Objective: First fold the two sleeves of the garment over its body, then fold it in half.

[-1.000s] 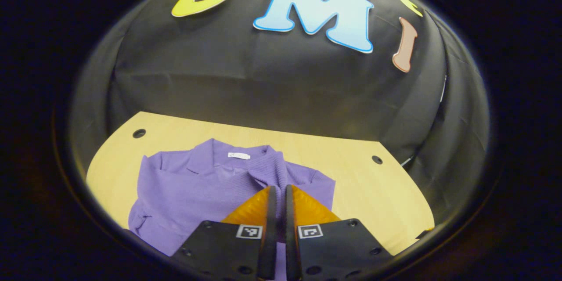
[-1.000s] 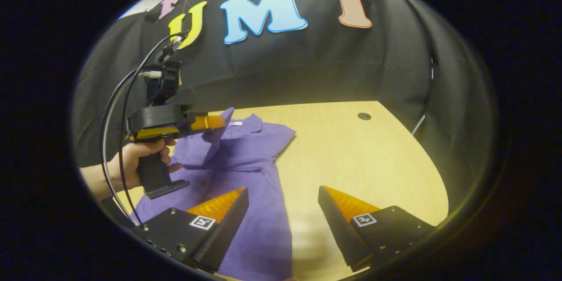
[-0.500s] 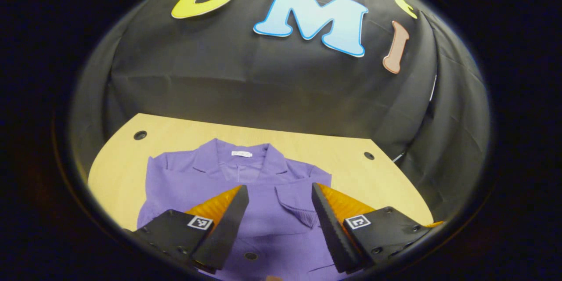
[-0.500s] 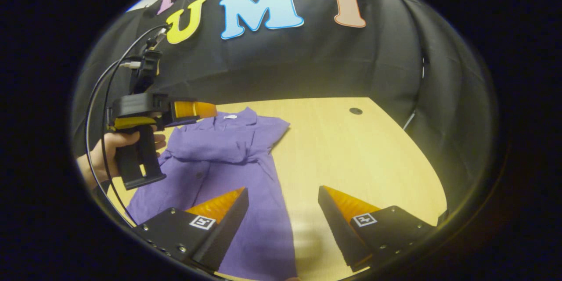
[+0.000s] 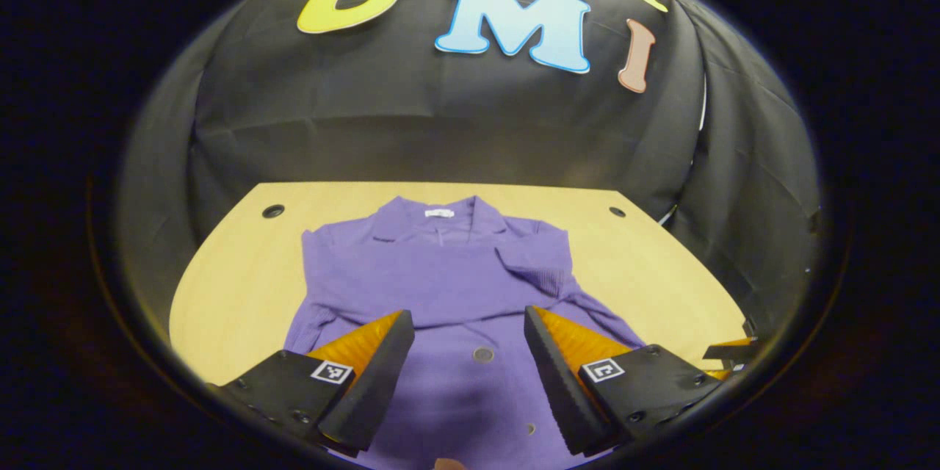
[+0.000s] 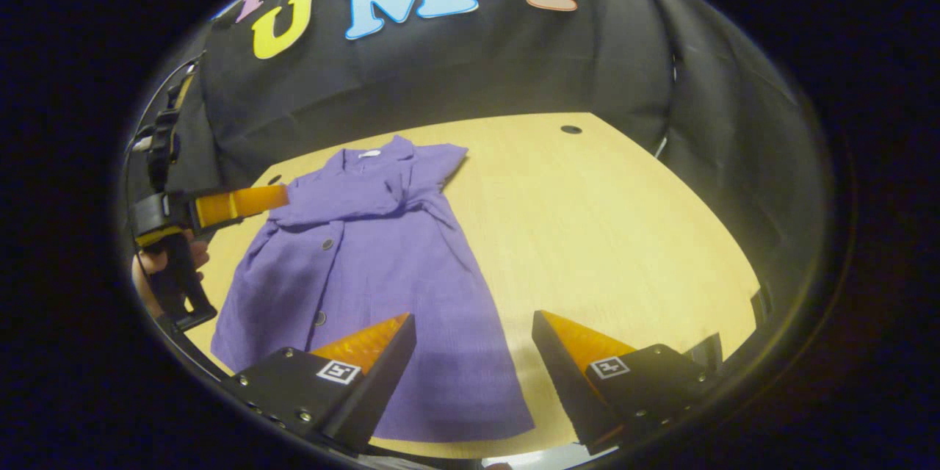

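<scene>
Two sleeves lie folded across the chest of the purple garment (image 6: 367,264), which spreads over the wooden table (image 6: 602,235) from upper centre to lower left of the right gripper view. At the left edge of that view we see the left gripper (image 6: 242,202) held in a hand (image 6: 150,264); in its own view (image 5: 466,352) the jaws stand wide and empty above the buttons. Our right gripper (image 6: 474,360), lower centre, is also wide, over the hem. We judge the half-fold risky: lifting the hem unevenly could drag the loose sleeves back out.
</scene>
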`<state>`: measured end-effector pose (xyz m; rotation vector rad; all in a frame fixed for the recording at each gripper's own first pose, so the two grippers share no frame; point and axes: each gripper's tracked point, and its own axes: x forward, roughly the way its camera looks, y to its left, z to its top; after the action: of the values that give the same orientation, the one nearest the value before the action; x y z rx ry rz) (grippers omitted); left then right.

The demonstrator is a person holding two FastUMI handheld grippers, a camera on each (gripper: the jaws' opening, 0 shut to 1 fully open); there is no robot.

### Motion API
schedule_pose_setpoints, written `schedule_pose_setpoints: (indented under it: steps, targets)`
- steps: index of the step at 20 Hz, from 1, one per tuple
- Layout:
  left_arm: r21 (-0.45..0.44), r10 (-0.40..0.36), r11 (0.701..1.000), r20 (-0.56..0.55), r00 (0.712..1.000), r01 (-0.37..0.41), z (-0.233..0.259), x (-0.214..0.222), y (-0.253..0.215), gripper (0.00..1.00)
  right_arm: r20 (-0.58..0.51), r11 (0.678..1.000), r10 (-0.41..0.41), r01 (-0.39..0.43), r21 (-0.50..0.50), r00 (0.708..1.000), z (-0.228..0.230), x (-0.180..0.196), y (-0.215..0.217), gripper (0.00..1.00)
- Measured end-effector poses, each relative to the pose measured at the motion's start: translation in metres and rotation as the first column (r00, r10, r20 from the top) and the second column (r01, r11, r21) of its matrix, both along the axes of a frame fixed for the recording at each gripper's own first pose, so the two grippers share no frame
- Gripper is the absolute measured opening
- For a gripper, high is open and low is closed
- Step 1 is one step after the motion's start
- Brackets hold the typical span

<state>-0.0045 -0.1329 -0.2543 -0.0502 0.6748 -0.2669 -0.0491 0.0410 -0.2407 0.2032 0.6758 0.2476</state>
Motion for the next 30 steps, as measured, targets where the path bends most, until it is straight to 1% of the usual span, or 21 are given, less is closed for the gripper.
schedule_pose_setpoints:
  steps: [2, 3, 4, 5, 8, 9, 10, 11, 12, 14, 17, 18, 21, 22, 23, 25, 27, 28, 29, 30]
  targets:
    - [0.026, 0.008, 1.000, -0.007, 1.000, -0.008, -0.006, -0.026, 0.023, 0.95, -0.021, 1.000, -0.018, 0.019, 0.019, 1.000, -0.002, -0.012, 0.004, 0.98]
    - [0.026, 0.013, 1.000, -0.011, 1.000, -0.012, -0.009, -0.039, 0.033, 0.98, -0.025, 0.999, -0.022, 0.023, 0.028, 0.999, -0.003, -0.018, 0.007, 0.97]
    - [0.022, 0.022, 1.000, -0.023, 0.999, -0.021, -0.013, -0.055, 0.044, 0.98, -0.023, 0.999, -0.026, 0.027, 0.032, 0.999, -0.002, -0.023, 0.007, 0.97]
    - [0.016, 0.035, 0.999, -0.036, 0.999, -0.034, -0.015, -0.069, 0.056, 0.95, -0.019, 0.999, -0.032, 0.033, 0.030, 0.999, -0.004, -0.026, 0.006, 0.97]
    - [0.023, 0.094, 0.995, -0.076, 0.993, -0.092, -0.023, -0.112, 0.099, 0.95, -0.039, 0.998, -0.054, 0.055, 0.026, 0.998, -0.014, -0.035, 0.002, 0.97]
    - [0.033, 0.117, 0.993, -0.084, 0.990, -0.115, -0.026, -0.124, 0.115, 0.98, -0.046, 0.998, -0.063, 0.064, 0.021, 0.997, -0.019, -0.037, 0.001, 0.97]
    - [0.040, 0.136, 0.990, -0.095, 0.986, -0.133, -0.030, -0.135, 0.130, 0.98, -0.051, 0.997, -0.073, 0.074, 0.017, 0.996, -0.022, -0.039, -0.001, 0.97]
    - [0.046, 0.150, 0.988, -0.102, 0.983, -0.146, -0.032, -0.146, 0.143, 0.95, -0.053, 0.996, -0.083, 0.084, 0.013, 0.995, -0.025, -0.042, -0.003, 0.97]
    - [0.056, 0.160, 0.986, -0.109, 0.981, -0.154, -0.035, -0.158, 0.155, 0.98, -0.059, 0.996, -0.090, 0.091, 0.013, 0.994, -0.029, -0.044, -0.004, 0.97]
    - [0.075, 0.164, 0.985, -0.130, 0.978, -0.155, -0.041, -0.177, 0.172, 0.98, -0.074, 0.995, -0.099, 0.100, 0.022, 0.992, -0.035, -0.050, -0.003, 0.97]
    - [0.086, 0.155, 0.986, -0.151, 0.976, -0.144, -0.049, -0.196, 0.185, 0.98, -0.080, 0.995, -0.094, 0.096, 0.019, 0.992, -0.043, -0.056, 0.000, 0.97]
    - [0.088, 0.149, 0.987, -0.156, 0.976, -0.137, -0.052, -0.199, 0.187, 0.95, -0.082, 0.996, -0.090, 0.092, 0.018, 0.993, -0.045, -0.057, 0.001, 0.97]
    - [0.106, 0.132, 0.988, -0.184, 0.974, -0.114, -0.067, -0.214, 0.192, 0.95, -0.091, 0.996, -0.081, 0.083, 0.019, 0.993, -0.050, -0.062, 0.003, 0.97]
    - [0.109, 0.128, 0.988, -0.192, 0.973, -0.108, -0.072, -0.218, 0.194, 0.98, -0.098, 0.997, -0.075, 0.078, 0.023, 0.992, -0.051, -0.063, 0.005, 0.97]
    - [0.110, 0.126, 0.988, -0.205, 0.971, -0.105, -0.075, -0.223, 0.195, 0.95, -0.103, 0.997, -0.067, 0.071, 0.027, 0.992, -0.052, -0.065, 0.007, 0.97]
    - [0.111, 0.134, 0.988, -0.227, 0.965, -0.112, -0.080, -0.232, 0.195, 0.98, -0.109, 0.998, -0.054, 0.056, 0.020, 0.993, -0.061, -0.075, 0.014, 0.98]
    - [0.117, 0.116, 0.989, -0.209, 0.971, -0.093, -0.080, -0.234, 0.189, 0.95, -0.115, 0.999, -0.044, 0.041, -0.024, 0.992, -0.069, -0.079, 0.015, 0.98]
    - [0.126, 0.111, 0.988, -0.206, 0.972, -0.086, -0.081, -0.236, 0.186, 0.95, -0.129, 0.998, -0.038, 0.030, -0.057, 0.991, -0.075, -0.082, 0.015, 1.00]
    - [0.130, 0.098, 0.989, -0.200, 0.975, -0.072, -0.082, -0.237, 0.182, 0.99, -0.112, 0.994, -0.035, 0.023, -0.103, 0.993, -0.076, -0.082, 0.012, 1.00]
    - [0.142, 0.089, 0.988, -0.198, 0.976, -0.061, -0.083, -0.238, 0.179, 0.99, -0.108, 0.992, -0.017, 0.003, -0.130, 0.994, -0.076, -0.082, 0.014, 1.00]
